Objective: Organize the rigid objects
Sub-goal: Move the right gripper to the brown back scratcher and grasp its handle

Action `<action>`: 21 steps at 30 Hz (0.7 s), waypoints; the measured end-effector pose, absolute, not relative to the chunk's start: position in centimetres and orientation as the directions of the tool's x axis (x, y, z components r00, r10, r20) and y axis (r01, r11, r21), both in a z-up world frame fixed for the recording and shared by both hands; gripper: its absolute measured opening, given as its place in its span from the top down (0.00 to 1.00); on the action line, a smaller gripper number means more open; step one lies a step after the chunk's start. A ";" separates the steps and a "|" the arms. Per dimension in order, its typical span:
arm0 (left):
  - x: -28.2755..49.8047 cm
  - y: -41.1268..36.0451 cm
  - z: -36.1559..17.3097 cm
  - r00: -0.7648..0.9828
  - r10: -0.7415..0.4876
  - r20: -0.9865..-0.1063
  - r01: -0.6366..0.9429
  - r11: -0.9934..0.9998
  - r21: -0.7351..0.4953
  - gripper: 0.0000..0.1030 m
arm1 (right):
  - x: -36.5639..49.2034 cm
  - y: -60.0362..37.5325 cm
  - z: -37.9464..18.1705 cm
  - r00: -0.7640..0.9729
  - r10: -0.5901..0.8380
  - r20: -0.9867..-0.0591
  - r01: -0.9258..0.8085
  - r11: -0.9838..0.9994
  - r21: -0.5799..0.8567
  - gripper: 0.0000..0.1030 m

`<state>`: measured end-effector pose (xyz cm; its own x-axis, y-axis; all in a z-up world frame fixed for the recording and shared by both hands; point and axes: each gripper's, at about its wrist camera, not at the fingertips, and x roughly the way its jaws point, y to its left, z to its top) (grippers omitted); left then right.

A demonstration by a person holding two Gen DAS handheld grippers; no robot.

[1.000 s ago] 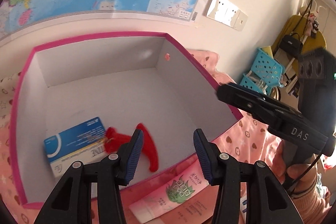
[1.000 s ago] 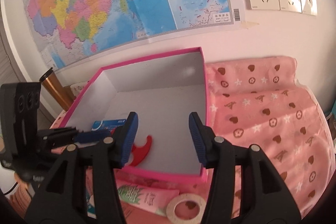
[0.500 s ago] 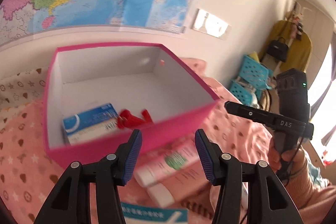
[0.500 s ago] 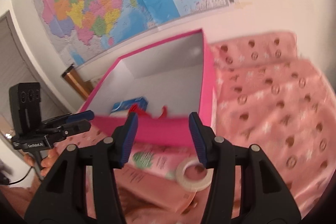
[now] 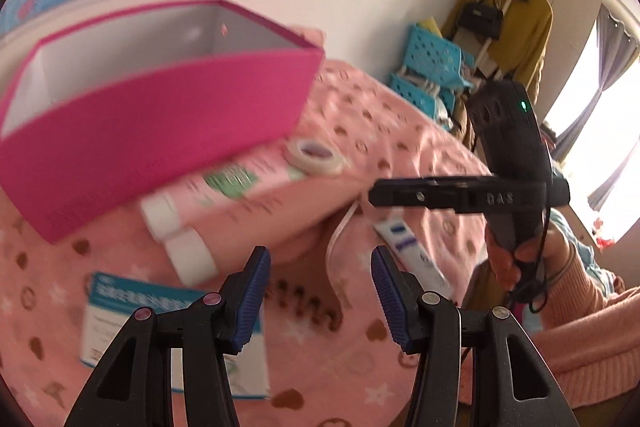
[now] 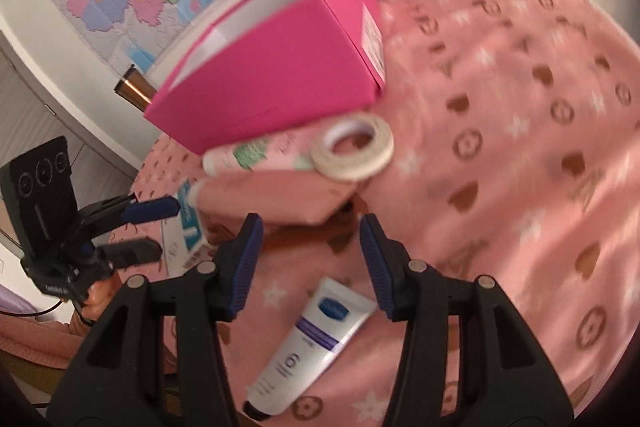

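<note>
A: Largest item: pink box (image 6: 276,67), far left on the blanket (image 6: 520,131). Stiff card, light; take by a wall.

B: Next: white tube (image 6: 312,339), near, below the right gripper (image 6: 310,259). Soft, slick; pinch mid-body.

A: Tape roll (image 6: 352,147): rigid, light.

B: Both grippers tilt downward; left gripper (image 5: 318,287) also stands apart, empty.

— What lies out?
— An open pink box (image 6: 280,67), a pink tube (image 6: 256,155) touching it, a tape roll (image 6: 352,147) on that tube.
— Nearer?
— A white tube (image 6: 312,343), lying flat.
</note>
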<state>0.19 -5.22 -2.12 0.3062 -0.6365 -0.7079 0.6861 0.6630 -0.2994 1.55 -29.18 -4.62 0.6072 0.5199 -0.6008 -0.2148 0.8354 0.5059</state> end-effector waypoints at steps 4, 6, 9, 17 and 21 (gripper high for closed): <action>-0.3 -5.9 -3.3 0.289 -0.621 -0.729 0.682 0.668 -0.299 0.48 | 2.2 -29.2 -4.9 0.617 0.501 -0.606 -0.203 0.846 0.493 0.49; -0.4 -6.3 -3.8 0.293 -0.603 -0.742 0.680 0.677 -0.282 0.48 | 2.7 -29.0 -5.1 0.622 0.490 -0.611 -0.207 0.855 0.476 0.48; -0.4 -6.8 -4.7 0.290 -0.567 -0.771 0.672 0.694 -0.258 0.48 | 3.3 -28.8 -5.3 0.633 0.497 -0.593 -0.225 0.851 0.474 0.44; -0.3 -6.9 -5.1 0.299 -0.574 -0.762 0.676 0.691 -0.255 0.48 | 2.8 -29.4 -5.4 0.619 0.583 -0.527 -0.278 0.790 0.547 0.40; -0.5 -7.4 -5.1 0.315 -0.555 -0.770 0.686 0.693 -0.219 0.48 | 1.6 -30.3 -4.6 0.622 0.650 -0.438 -0.322 0.721 0.613 0.38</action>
<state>-0.52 -7.40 -5.09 0.3150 -0.5550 -0.7699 0.6864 0.6935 -0.2190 1.62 -30.31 -4.61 0.6217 0.6496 -0.4375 -0.3224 0.7214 0.6129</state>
